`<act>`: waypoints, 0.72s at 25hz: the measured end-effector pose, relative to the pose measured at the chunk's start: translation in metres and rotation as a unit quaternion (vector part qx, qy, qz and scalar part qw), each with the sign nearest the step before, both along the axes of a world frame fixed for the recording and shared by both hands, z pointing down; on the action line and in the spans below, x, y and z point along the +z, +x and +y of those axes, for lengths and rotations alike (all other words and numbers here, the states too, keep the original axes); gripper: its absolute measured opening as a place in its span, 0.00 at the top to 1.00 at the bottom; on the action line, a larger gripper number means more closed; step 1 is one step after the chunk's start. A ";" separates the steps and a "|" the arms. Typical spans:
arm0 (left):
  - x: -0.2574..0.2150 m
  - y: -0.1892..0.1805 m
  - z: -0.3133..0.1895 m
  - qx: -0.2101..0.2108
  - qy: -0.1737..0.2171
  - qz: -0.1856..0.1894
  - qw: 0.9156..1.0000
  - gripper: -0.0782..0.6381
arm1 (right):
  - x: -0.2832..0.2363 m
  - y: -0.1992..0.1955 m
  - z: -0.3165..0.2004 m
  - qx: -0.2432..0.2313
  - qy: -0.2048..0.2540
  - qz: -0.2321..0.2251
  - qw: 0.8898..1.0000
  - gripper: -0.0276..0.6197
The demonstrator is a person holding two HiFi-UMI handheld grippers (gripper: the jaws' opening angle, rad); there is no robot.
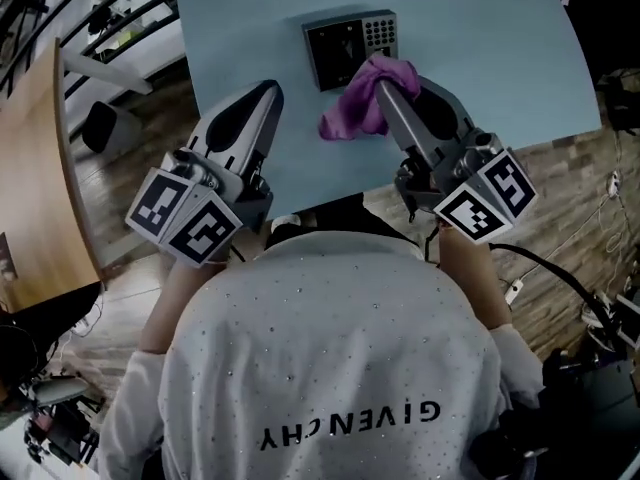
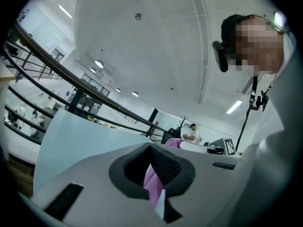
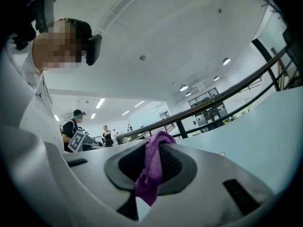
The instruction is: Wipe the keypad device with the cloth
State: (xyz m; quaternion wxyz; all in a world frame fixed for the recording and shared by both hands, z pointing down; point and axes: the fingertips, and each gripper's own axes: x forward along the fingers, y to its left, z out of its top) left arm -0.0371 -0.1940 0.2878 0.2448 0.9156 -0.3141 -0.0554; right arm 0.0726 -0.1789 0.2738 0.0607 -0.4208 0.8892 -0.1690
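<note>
Head view: I am standing at the near edge of a pale blue table [image 1: 500, 68], a gripper in each hand, both reaching out over its top. The keypad device [image 1: 348, 52] is lying flat toward the far middle of the table. Its dark screen [image 1: 333, 48] is taking up the left part and its button grid [image 1: 380, 31] is sitting at the far right corner.

My right gripper [image 1: 393, 86] is pinching the purple cloth [image 1: 360, 108]. My fingers there are clamping on a fold, and the rest is bunching out to the left of the tip and draping down toward the table. The cloth is covering the device's near right corner and touching it. Right gripper view is confirming the hold: a purple strip is running between the two dark pads [image 3: 175, 164] and hanging out past them.

My left gripper [image 1: 268, 90] is hovering over the left part of the table, left of the device and apart from both it and the cloth. Left gripper view is showing its fingers drawn down to a narrow slit. A pink strip is showing in that slit, and I cannot tell whether it is lying between the fingers or beyond them.

Wooden floor [image 1: 560, 178] is showing to the right of the table.
</note>
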 end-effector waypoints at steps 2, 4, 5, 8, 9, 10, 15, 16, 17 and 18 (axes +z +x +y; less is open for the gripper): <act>0.012 0.008 -0.009 -0.024 -0.015 -0.006 1.000 0.89 | 0.008 0.002 -0.019 -0.022 -0.002 -0.006 1.000 0.88; 0.023 0.018 -0.014 -0.041 -0.023 -0.022 0.999 0.89 | 0.021 -0.001 -0.033 -0.049 -0.008 0.000 0.999 0.88; 0.028 0.022 -0.017 -0.048 -0.023 -0.031 0.998 0.89 | 0.028 -0.003 -0.039 -0.061 -0.011 0.010 0.998 0.88; 0.042 0.033 -0.027 -0.067 -0.030 -0.051 0.996 0.89 | 0.053 -0.010 -0.059 -0.088 -0.024 0.043 0.995 0.88; 0.046 0.036 -0.030 -0.072 -0.035 -0.056 0.995 0.89 | 0.060 -0.011 -0.066 -0.095 -0.030 0.048 0.994 0.88; 0.050 0.039 -0.033 -0.079 -0.041 -0.060 0.994 0.89 | 0.067 -0.012 -0.072 -0.102 -0.038 0.051 0.993 0.88; 0.067 0.042 -0.039 -0.110 -0.067 -0.078 0.989 0.89 | 0.106 -0.020 -0.094 -0.136 -0.100 0.053 0.984 0.88; 0.070 0.040 -0.039 -0.115 -0.073 -0.084 0.987 0.89 | 0.112 -0.023 -0.096 -0.144 -0.111 0.053 0.982 0.88; 0.072 0.038 -0.039 -0.121 -0.077 -0.089 0.986 0.89 | 0.117 -0.026 -0.098 -0.152 -0.119 0.053 0.980 0.88; 0.075 0.035 -0.041 -0.126 -0.081 -0.093 0.984 0.89 | 0.121 -0.029 -0.101 -0.158 -0.123 0.053 0.978 0.88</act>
